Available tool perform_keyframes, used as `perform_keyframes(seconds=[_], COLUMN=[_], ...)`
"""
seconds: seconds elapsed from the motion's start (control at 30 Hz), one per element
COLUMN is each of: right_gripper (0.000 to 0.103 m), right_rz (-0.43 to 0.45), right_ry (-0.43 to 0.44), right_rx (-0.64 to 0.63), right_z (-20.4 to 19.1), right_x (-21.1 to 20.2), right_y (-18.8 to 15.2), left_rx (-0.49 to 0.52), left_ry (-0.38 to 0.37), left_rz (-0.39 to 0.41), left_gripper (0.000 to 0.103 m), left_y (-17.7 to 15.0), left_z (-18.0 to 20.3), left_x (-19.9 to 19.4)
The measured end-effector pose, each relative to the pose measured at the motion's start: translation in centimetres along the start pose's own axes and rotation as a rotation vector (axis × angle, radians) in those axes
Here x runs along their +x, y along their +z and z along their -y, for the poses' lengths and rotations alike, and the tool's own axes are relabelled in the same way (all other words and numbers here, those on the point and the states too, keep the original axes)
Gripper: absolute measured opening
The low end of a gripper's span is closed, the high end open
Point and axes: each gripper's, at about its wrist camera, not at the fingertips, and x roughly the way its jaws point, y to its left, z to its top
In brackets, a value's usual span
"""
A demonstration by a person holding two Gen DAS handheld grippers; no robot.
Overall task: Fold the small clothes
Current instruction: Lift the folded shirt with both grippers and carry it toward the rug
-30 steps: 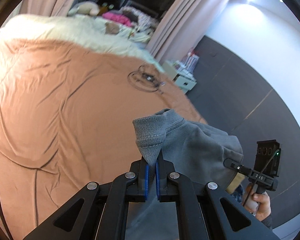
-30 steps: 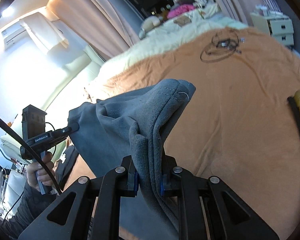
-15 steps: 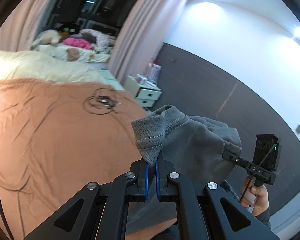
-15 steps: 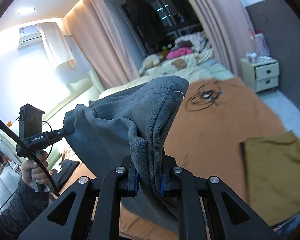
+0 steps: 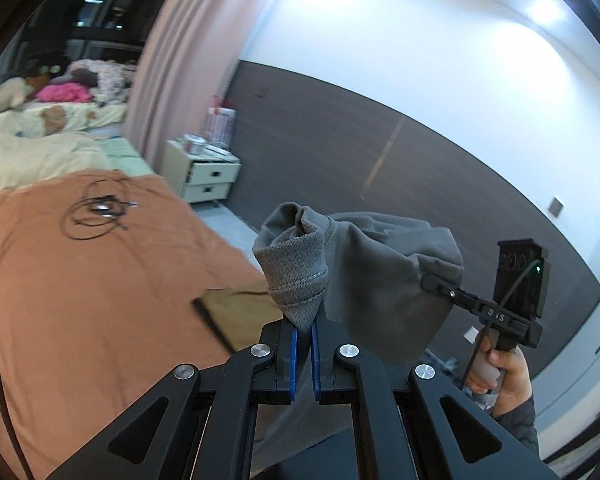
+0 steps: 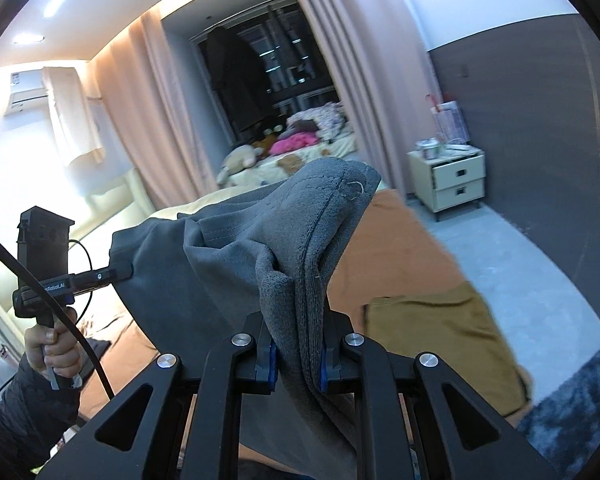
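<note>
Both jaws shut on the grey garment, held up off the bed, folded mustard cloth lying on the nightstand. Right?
Not quite. The folded mustard cloth lies on the bed's brown cover, not on the nightstand; the right wrist view shows it. The rest holds: left gripper and right gripper are both shut on the grey garment, held up off the bed.

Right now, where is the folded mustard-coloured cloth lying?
The folded mustard cloth lies on the orange bedsheet near the bed's edge, just beyond and right of the right gripper in the right wrist view, below the held grey garment.
</note>
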Motion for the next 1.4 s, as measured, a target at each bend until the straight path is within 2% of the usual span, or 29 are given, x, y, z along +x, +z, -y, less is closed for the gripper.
perform_keyframes(seconds=[0.3,0.47,0.63,0.87,1.13,1.2,1.23,1.27,1.3,1.33,1.4], right_gripper=[0.011,0.011,0.011,0.011,0.011,0.011,0.011,0.016,0.022,0.036,0.038], right_rz=[0.037,0.024,-0.008,-0.099,-0.187,-0.183,-0.172,-0.174,-0.212,-0.242,-0.291], right_ry=[-0.122,-0.178,-0.205,-0.214,-0.22,-0.216,-0.23,-0.273,-0.35,-0.388,-0.437], right_rx=[0.053,0.084,0.122,0.144,0.124,0.118,0.103,0.102,0.137,0.164,0.204], right_z=[-1.0,-2.2,-2.7,-4.0,-6.8,-7.2,-7.2,-7.3,-7.1,-6.5,-6.4], right_x=[-2.4,-0.2,3.1,11.9,19.3,20.5,20.8,21.7,23.4,24.0,25.3], right_y=[-1.3,-1.0,-1.2,-0.8,-0.6,-0.6,-0.6,-0.7,-1.1,-1.5,-2.4], left_rx=[0.032,0.021,-0.007,-0.069,-0.09,-0.082,-0.073,-0.065,-0.066,-0.076,-0.094], left_ry=[-0.123,-0.143,-0.132,-0.071,-0.021,-0.011,0.033,0.1,0.172,0.213,0.25], left_rz=[-0.066,-0.111,-0.154,-0.205,-0.246,-0.238,-0.232,-0.238,-0.261,-0.29,-0.361], left_gripper=[0.005,0.005,0.005,0.005,0.005,0.005,0.006,0.012,0.018,0.02,0.021], left_y=[0.1,-0.2,-0.2,-0.3,-1.0,-1.1,-1.2,-1.4,-1.9,-2.4,-3.7], left_z=[3.7,3.4,1.2,-5.4,-10.9,-12.0,-12.7,-13.3,-14.1,-14.8,-16.1], left_x=[7.8,11.8,15.9,21.5,26.5,27.8,28.5,29.3,30.5,31.5,33.3])
